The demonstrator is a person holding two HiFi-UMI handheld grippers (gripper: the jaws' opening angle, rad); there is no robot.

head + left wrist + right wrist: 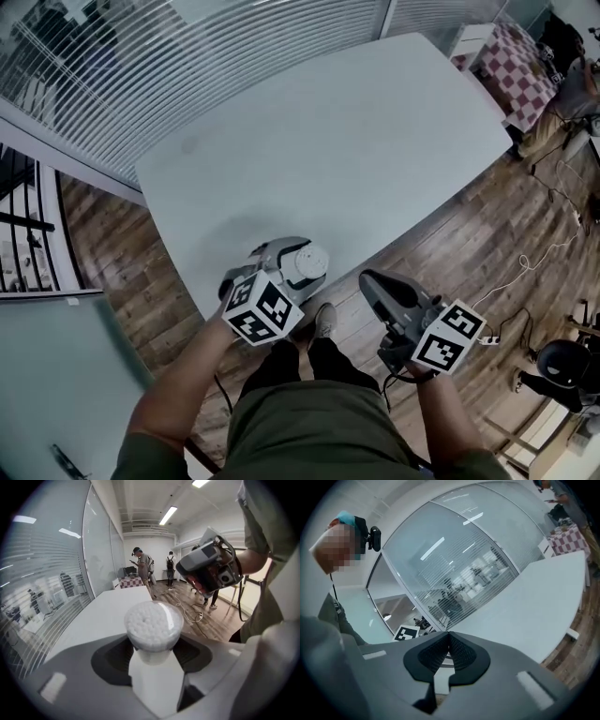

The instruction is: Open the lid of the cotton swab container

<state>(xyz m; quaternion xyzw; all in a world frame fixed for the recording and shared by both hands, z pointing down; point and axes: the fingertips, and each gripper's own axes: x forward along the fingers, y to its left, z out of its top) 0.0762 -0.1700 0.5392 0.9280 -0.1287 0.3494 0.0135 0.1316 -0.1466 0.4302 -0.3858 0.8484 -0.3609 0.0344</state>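
I read table (328,141) ahead, blinds (141,75) along its left side, checkered table (520,70) past its far right corner. Left gripper (286,261) at table's near edge; cotton swab container (152,625) clamped between its jaws. Right gripper (368,279) right of it, off table, over floor (450,234), jaws together with nothing between. From left gripper view, right gripper sits above and right of container; 2 people (143,566) stand beyond table's far end, near checkered table. Shoe (324,321) on floor between the 2 grippers. Cable (534,262) on floor, right of right gripper.

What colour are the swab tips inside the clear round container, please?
White cotton swab tips; left gripper view shows them best.
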